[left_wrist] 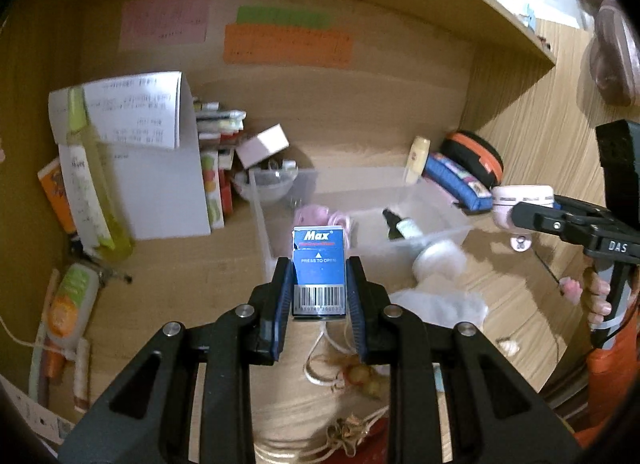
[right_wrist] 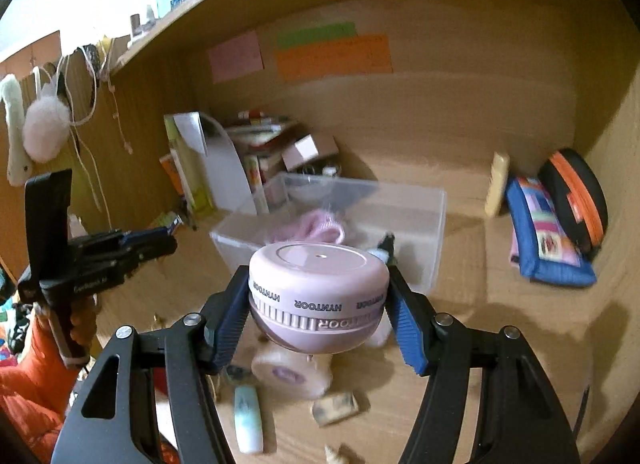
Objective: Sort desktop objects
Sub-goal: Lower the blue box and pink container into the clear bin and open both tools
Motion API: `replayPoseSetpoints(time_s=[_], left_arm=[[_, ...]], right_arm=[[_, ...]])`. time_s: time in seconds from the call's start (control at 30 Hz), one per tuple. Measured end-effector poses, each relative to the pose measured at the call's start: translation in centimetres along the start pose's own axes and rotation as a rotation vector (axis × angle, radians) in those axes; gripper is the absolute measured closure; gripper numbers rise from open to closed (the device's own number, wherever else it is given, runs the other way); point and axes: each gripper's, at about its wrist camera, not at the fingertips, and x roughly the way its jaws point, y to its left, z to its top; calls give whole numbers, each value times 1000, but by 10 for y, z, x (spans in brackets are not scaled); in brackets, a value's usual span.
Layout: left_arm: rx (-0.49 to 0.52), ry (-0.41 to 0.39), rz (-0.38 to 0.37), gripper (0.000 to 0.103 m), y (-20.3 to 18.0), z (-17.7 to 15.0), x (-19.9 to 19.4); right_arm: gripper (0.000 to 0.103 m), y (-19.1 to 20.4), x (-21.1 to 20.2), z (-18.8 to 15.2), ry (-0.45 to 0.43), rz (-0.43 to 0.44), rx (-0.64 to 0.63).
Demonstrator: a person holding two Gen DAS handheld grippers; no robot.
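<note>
My left gripper (left_wrist: pixel 319 284) is shut on a small blue Max box (left_wrist: pixel 319 264) with a barcode, held upright above the desk. Behind it stands a clear plastic bin (left_wrist: pixel 440 219) holding a pink item (left_wrist: pixel 308 215) and a small dark bottle (left_wrist: pixel 402 225). My right gripper (right_wrist: pixel 318 300) is shut on a round pink HYNTOOR device (right_wrist: pixel 318 284), lifted over the desk in front of the same bin (right_wrist: pixel 436 219). In the left wrist view the right gripper (left_wrist: pixel 520 209) shows at the right with the pink device (left_wrist: pixel 520 199). The left gripper (right_wrist: pixel 170 240) shows at the left of the right wrist view.
Books and papers (left_wrist: pixel 160 167) stand at the back left, beside a yellow-green bottle (left_wrist: pixel 86 179). A blue pouch (right_wrist: pixel 546 240) and a black-orange case (right_wrist: pixel 576 199) lie at the right wall. A white tube (right_wrist: pixel 248 420), a tape roll (right_wrist: pixel 288 374) and small bits lie on the desk below.
</note>
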Motion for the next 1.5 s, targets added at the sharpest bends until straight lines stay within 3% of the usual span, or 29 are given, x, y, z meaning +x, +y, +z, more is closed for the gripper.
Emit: replayPoseSetpoints(time_s=[0.3,0.47,0.73,1.3,1.5], left_arm=[[25,-87,-2,77,2,30,-1],[12,-95,-15,77,5,41,14],[-7,-60,-45,77,9,50,49],[-3,98,-70,77,7,32,115],[27,137,-40,77,5,26,127]], right_arm=[[42,-7,22,24,-20,16,20],[42,-11,40,37,-6,16,38],[42,-14,77,49,41,20,13],[42,-25,141,23,182,22,47],[42,-24,156,14,234,17,48]])
